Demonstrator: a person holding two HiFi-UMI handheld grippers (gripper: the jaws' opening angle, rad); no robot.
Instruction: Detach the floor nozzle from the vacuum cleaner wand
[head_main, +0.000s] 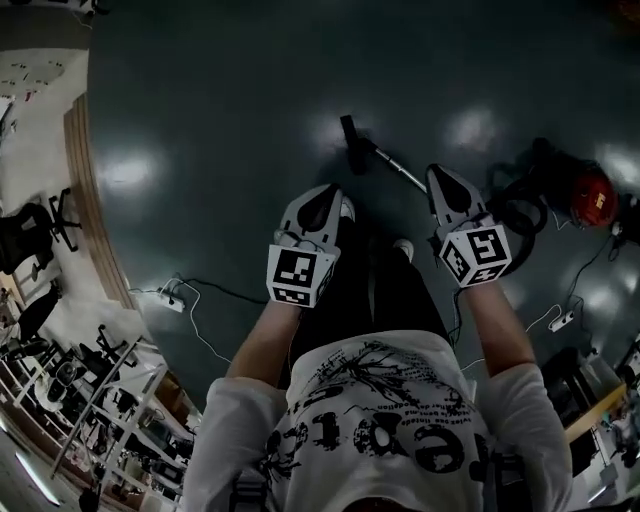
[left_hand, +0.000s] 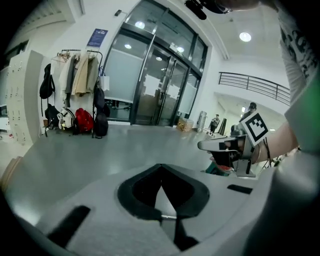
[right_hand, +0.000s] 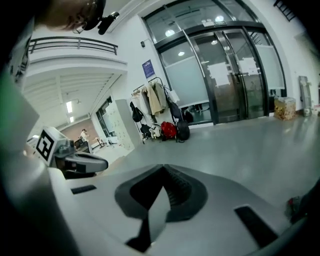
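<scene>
In the head view the vacuum's black floor nozzle (head_main: 350, 141) lies on the dark floor ahead of me. Its silver wand (head_main: 392, 166) runs back and to the right, toward a black hose (head_main: 520, 206) and the red vacuum body (head_main: 592, 196). My left gripper (head_main: 329, 192) is in the air, short of the nozzle and to the left of the wand, shut and empty. My right gripper (head_main: 438, 173) hovers beside the wand's near end, also shut and empty. In their own views the left gripper (left_hand: 161, 172) and the right gripper (right_hand: 162, 172) show closed jaws over bare floor.
A white power strip (head_main: 170, 297) with its cable lies on the floor at left, and another power strip (head_main: 562, 320) at right. Shelving and an office chair (head_main: 40, 232) stand along the left wall. A coat rack with bags (left_hand: 75, 100) stands beside glass doors (left_hand: 160, 85). My shoes (head_main: 403, 246) are below the grippers.
</scene>
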